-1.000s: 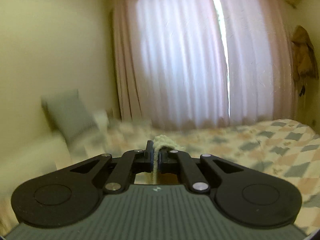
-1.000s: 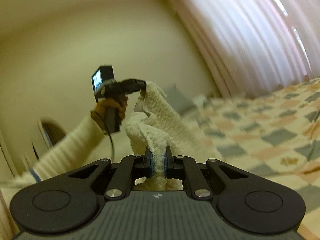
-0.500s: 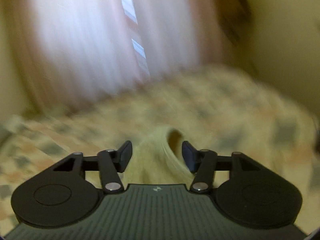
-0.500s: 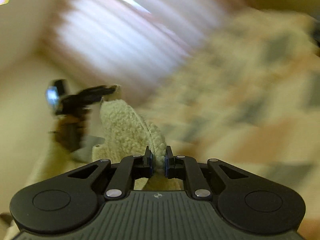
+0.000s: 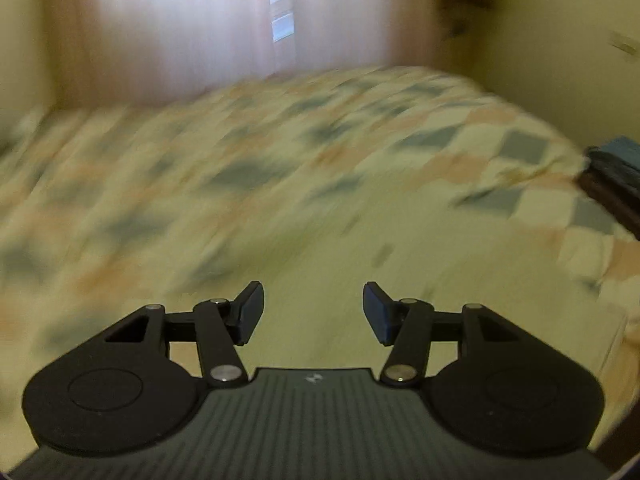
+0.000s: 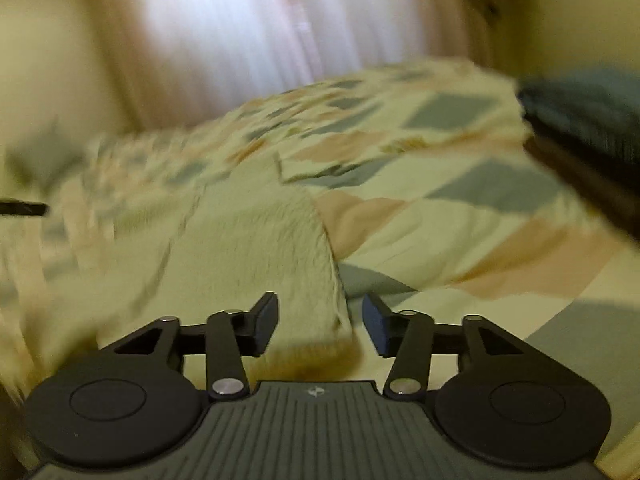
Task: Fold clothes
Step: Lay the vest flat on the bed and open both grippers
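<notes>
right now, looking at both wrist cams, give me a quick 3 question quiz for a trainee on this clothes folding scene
1. True or false: the right gripper is shut on the cream fleece garment.
2. Multiple choice: where does the cream fleece garment lie? A) hanging between both grippers B) on the patchwork bedspread C) over the curtain
3. Fill in: the left gripper has its jaws ____.

Key
1. False: its jaws stand apart, with the garment's edge lying between and ahead of them, ungripped.
2. B
3. Open, with nothing held between them.
</notes>
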Demonstrator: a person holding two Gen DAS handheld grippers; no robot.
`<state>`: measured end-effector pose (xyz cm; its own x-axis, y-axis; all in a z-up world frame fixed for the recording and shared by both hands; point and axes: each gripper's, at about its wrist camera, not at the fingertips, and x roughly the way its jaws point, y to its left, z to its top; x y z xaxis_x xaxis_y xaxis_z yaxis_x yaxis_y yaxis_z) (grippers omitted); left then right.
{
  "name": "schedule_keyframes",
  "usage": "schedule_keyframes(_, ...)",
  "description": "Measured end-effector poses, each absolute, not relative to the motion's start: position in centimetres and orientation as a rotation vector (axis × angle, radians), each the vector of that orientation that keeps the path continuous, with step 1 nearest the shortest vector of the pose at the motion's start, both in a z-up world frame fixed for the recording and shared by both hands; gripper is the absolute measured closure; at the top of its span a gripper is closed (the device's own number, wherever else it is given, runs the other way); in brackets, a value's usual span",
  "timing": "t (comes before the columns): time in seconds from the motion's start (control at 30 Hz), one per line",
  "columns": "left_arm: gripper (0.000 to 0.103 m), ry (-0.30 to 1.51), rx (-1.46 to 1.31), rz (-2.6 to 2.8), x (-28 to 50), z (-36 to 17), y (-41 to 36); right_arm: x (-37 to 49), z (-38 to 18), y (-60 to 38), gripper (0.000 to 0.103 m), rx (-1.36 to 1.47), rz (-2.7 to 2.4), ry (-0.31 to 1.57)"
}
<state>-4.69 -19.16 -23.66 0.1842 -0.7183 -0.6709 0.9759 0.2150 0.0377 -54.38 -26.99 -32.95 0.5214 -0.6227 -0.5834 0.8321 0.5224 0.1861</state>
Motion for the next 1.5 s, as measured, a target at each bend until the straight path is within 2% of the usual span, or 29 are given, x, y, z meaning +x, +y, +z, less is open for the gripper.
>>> schedule_keyframes(0.1, 0.052, 0.749, 0.419, -1.197, -2.5, -26.8, -12.3, -51.8, -32.8, -23.9, 0.036, 0.287, -0.873, 0.562)
schedule_keyframes(0.13, 0.047, 0.786, 0.372, -1.207, -2.3, -27.7, -11.4, -50.7, -32.8, -23.0, 0.032, 0.223, -0.857, 0.587)
schedule_keyframes(0.2, 0.040, 0.859, 0.276, -1.223, -1.9, -29.5, -9.7, -48.3, -33.3, -21.3, 0.032, 0.081, -0.835, 0.652)
schedule_keyframes(0.3, 0.040, 0.966, 0.130, -1.243, -1.3, -32.1, -7.0, -44.8, -34.6, -19.6, 0.029, -0.094, -0.797, 0.737)
schedule_keyframes(0.37, 0.036, 1.036, 0.031, -1.254, -0.9, -33.9, -5.2, -43.2, -35.5, -19.0, 0.029, -0.153, -0.785, 0.782)
schedule_keyframes(0.4, 0.034, 1.050, 0.003, -1.276, -0.6, -34.6, -6.1, -42.4, -36.0, -18.9, 0.029, -0.182, -0.783, 0.798)
schedule_keyframes(0.47, 0.038, 0.997, 0.005, -1.281, -0.8, -32.9, -5.9, -41.0, -37.2, -19.1, 0.031, -0.242, -0.778, 0.824)
schedule_keyframes(0.5, 0.056, 0.971, 0.006, -1.283, -0.9, -32.0, -5.8, -40.9, -37.0, -19.0, 0.036, -0.242, -0.776, 0.816)
schedule_keyframes(0.53, 0.076, 0.945, 0.006, -1.285, -1.0, -31.2, -5.7, -41.1, -36.5, -19.0, 0.056, -0.225, -0.775, 0.796)
schedule_keyframes(0.57, 0.082, 0.918, 0.007, -1.287, -1.0, -30.3, -5.6, -41.4, -35.9, -19.0, 0.074, -0.209, -0.774, 0.776)
schedule_keyframes(0.6, 0.087, 0.892, 0.008, -1.289, -1.1, -29.5, -5.6, -41.6, -35.4, -18.9, 0.103, -0.192, -0.773, 0.756)
schedule_keyframes(0.77, 0.095, 0.760, 0.013, -1.296, -1.5, -25.2, -5.1, -42.7, -32.6, -18.7, 0.103, -0.111, -0.765, 0.656)
schedule_keyframes(0.83, 0.094, 0.707, 0.015, -1.298, -1.7, -23.5, -4.9, -43.1, -31.4, -18.6, 0.103, -0.078, -0.761, 0.615)
schedule_keyframes(0.87, 0.093, 0.681, 0.016, -1.298, -1.8, -22.6, -4.8, -43.4, -30.9, -18.5, 0.097, -0.062, -0.759, 0.595)
schedule_keyframes(0.9, 0.084, 0.655, 0.017, -1.299, -1.9, -21.8, -4.7, -43.6, -30.3, -18.5, 0.077, -0.046, -0.757, 0.575)
schedule_keyframes(0.93, 0.071, 0.629, 0.018, -1.299, -2.0, -21.0, -4.6, -43.8, -30.7, -18.2, 0.059, -0.045, -0.758, 0.588)
schedule_keyframes(0.97, 0.068, 0.650, 0.069, -1.277, -2.8, -22.6, -4.2, -44.0, -31.6, -17.7, 0.056, -0.053, -0.760, 0.621)
schedule_keyframes(1.07, 0.068, 0.711, 0.221, -1.205, -5.4, -27.6, -2.8, -44.7, -34.3, -16.3, 0.052, -0.076, -0.764, 0.720)
schedule_keyframes(1.23, 0.066, 0.925, 0.185, -1.135, -8.0, -35.6, -0.7, -45.7, -37.6, -15.1, 0.049, -0.161, -0.814, 0.840)
schedule_keyframes(1.27, 0.064, 0.949, 0.142, -1.123, -8.0, -36.3, -0.5, -45.9, -37.9, -14.9, 0.048, -0.202, -0.833, 0.852)
schedule_keyframes(1.33, 0.054, 0.990, 0.044, -1.114, -7.5, -36.7, -0.3, -45.9, -38.3, -15.1, 0.039, -0.260, -0.845, 0.859)
schedule_keyframes(1.4, 0.051, 0.998, -0.020, -1.096, -7.2, -36.5, -0.3, -45.7, -38.6, -15.3, 0.036, -0.312, -0.851, 0.862)
schedule_keyframes(1.5, 0.047, 0.921, 0.098, -1.088, -7.8, -35.9, -2.1, -45.5, -39.0, -15.7, 0.035, -0.391, -0.859, 0.865)
